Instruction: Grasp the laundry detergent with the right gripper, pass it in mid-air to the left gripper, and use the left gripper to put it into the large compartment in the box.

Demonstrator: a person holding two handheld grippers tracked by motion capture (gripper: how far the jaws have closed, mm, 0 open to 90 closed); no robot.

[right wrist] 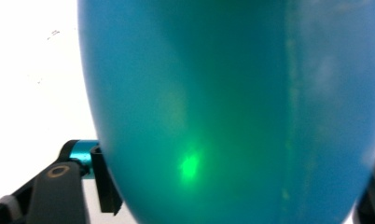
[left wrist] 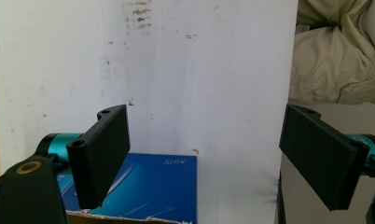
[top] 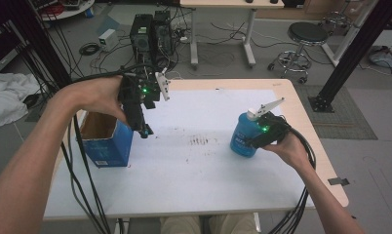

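standing upright on the white-covered table (top: pixel 194 170), near its right edge, a glossy teal bottle (top: pixel 245 136) is pinched by the right gripper (top: pixel 262 132); left gripper (top: pixel 144 130) spread above an open blue box (top: pixel 106 146); cables on the floor.

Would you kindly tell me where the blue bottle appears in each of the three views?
High view: blue bottle stands right of centre on the white table, at the right gripper.
Left gripper view: not in it.
Right gripper view: bottle looms close, between the fingers.
Shared landmark: the white table.
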